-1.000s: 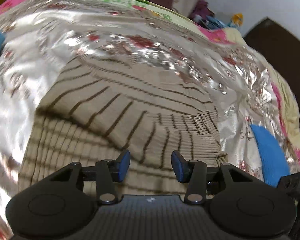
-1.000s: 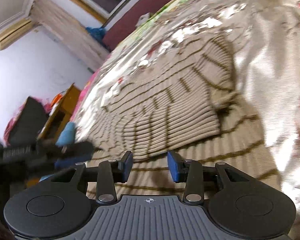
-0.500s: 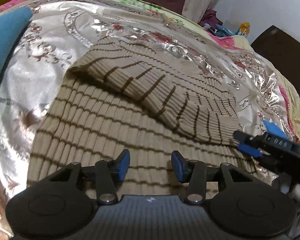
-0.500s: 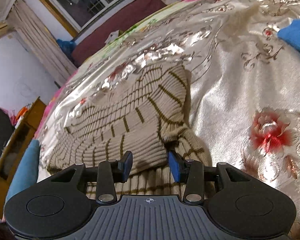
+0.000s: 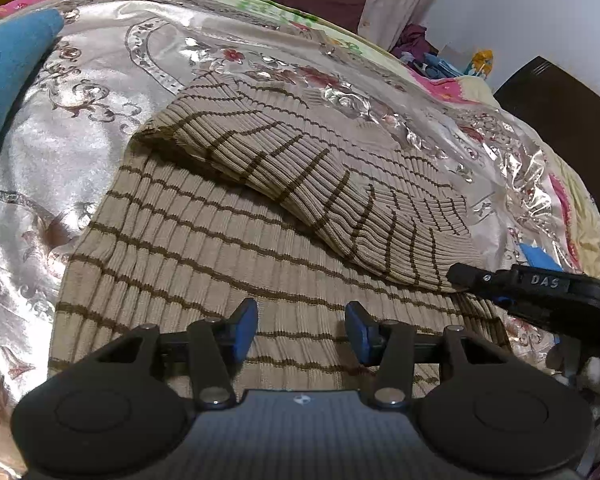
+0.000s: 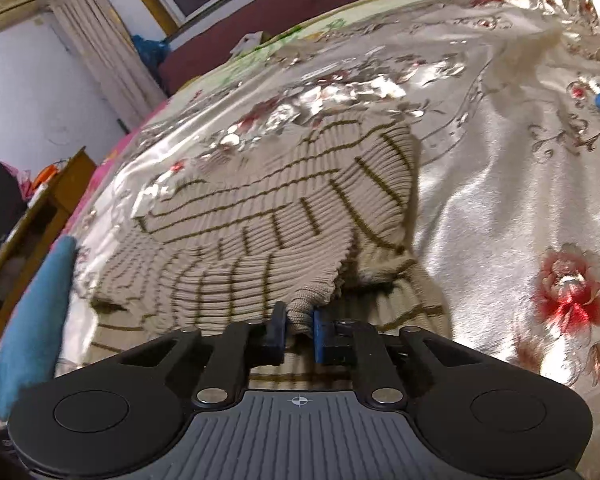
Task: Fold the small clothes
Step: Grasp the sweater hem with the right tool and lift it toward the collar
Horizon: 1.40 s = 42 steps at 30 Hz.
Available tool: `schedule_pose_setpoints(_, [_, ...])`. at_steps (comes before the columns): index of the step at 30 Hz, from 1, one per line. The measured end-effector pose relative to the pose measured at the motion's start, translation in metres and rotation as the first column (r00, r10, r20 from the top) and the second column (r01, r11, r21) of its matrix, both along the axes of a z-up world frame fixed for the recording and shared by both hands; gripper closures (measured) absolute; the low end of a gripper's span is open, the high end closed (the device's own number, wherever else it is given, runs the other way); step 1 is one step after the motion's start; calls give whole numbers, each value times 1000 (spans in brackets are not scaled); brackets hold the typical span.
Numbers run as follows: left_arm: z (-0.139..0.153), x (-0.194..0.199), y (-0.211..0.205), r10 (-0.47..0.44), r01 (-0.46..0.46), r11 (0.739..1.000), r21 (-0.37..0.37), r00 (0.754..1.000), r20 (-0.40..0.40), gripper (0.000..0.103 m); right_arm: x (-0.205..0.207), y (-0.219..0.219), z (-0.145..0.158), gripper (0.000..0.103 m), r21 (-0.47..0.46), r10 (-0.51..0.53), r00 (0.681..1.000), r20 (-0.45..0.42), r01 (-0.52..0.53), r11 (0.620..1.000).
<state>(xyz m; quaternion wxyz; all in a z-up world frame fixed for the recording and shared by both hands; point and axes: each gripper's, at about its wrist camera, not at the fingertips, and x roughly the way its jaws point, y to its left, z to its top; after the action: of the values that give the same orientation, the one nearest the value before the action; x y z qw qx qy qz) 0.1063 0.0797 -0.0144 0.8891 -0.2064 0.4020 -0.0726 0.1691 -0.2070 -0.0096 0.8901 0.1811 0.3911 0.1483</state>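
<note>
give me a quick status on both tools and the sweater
Left tool open, hovering over the striped sweater. Right tool shut on the folded sleeve's cuff. Sweater flat on the satin bedspread; nothing blocking.

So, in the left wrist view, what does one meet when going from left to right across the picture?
Blue cloth → bare shiny bedspread → striped beige sweater → right gripper, shut on the sweater's folded part.
</note>
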Motion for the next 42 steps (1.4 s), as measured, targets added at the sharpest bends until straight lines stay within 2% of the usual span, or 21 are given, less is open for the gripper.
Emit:
schedule_pose_setpoints(4, [4,-1,2,10,-10,1000,-8,1000,19,51,3,10,34,94,28,33,995,94,-36,999])
schedule_pose_setpoints(7, [12,-2,5,32,-31,999,-15,997,67,51,12,10,64,94,42,32,983,180,-40,998])
schedule_pose_setpoints(11, [18,1,8,50,-49,999,-8,993,108,49,25,4,89,94,2,24,964,266,-26,1000])
schedule_pose_setpoints(13, [13,5,9,50,-50,999,-5,995,89,49,37,-1,76,94,-20,11,977,215,-7,1000])
schedule_pose_setpoints(15, [7,7,11,52,-52,999,-10,997,61,49,50,-2,46,92,-64,10,994,111,-3,998])
schedule_pose_setpoints(17, [3,8,11,56,-56,998,-4,998,41,49,57,1,17,90,-181,-18,1000,25,23,983])
schedule_pose_setpoints(18, [2,8,13,57,-57,998,-4,998,35,49,58,1,9,90,-213,-24,1000,9,25,977])
schedule_pose_setpoints(22, [0,7,16,66,-66,998,-6,997,27,49,50,-1,17,86,-190,-46,998,49,55,980])
schedule_pose_setpoints(25, [-1,6,16,65,-65,998,-7,998,26,49,39,7,34,81,-240,-23,990,136,55,969])
schedule_pose_setpoints(27, [0,6,16,62,-62,998,-1,998,30,49,31,11,38,80,-253,10,987,161,32,967])
schedule_pose_setpoints(29, [0,6,15,56,-56,998,5,998,27,48,29,14,34,80,-267,42,989,143,-2,964])
schedule_pose_setpoints(32, [-3,6,11,45,-46,999,16,999,12,48,48,12,9,78,-394,-19,998,61,42,918])
schedule_pose_setpoints(34, [-1,4,11,42,-42,999,24,999,15,48,56,0,4,78,-372,-57,998,31,65,926])
schedule_pose_setpoints(36, [0,3,12,46,-46,998,33,999,18,48,52,-2,13,78,-352,-69,996,50,82,932])
schedule_pose_setpoints(39, [2,1,18,60,-60,998,18,998,11,48,36,-1,26,75,-365,-33,995,95,66,929])
schedule_pose_setpoints(42, [8,-9,24,55,-55,998,41,998,2,48,21,-7,33,75,-342,-18,997,81,45,939])
